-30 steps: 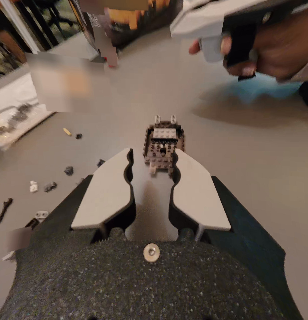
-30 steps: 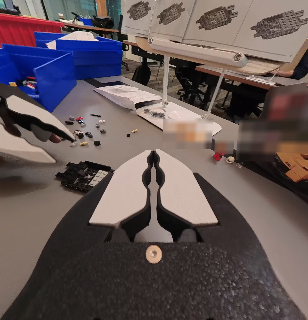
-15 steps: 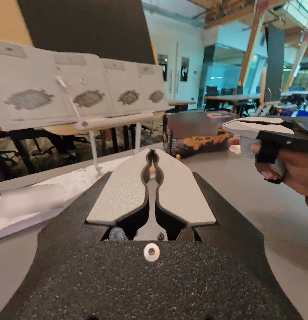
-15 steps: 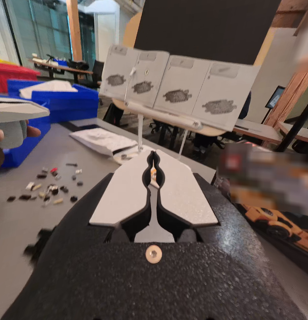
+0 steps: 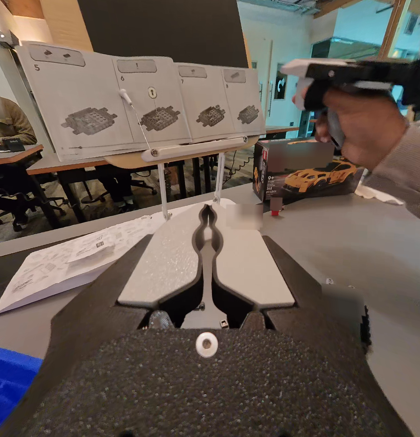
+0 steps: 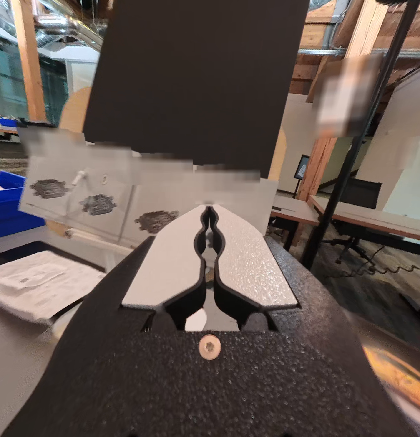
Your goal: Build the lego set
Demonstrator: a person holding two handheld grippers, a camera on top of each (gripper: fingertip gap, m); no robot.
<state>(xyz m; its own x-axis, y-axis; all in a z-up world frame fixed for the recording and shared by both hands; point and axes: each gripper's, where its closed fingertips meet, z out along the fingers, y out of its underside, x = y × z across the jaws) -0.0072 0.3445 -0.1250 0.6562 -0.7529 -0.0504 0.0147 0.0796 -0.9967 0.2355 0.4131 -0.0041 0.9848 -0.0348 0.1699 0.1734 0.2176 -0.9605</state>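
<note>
Left gripper: raised above the grey table, fingers closed tip to tip, nothing between them.
Right gripper: raised and aimed level at the booklet stand; fingertips meet, nothing held. In the left wrist view it appears at upper right, carried by a hand.
Lego model: not visible in either view; its location cannot be determined.
Instruction booklet: open on a white stand at the far table edge, showing four grey build-step drawings; blurred in the right wrist view.
Lego box: dark, with a yellow car picture, on the table right of the stand.
Red piece: small, on the table just in front of the box.
Paper bag: white, printed, lying flat left of the left gripper.
Blue bin: on the left side of the table.
</note>
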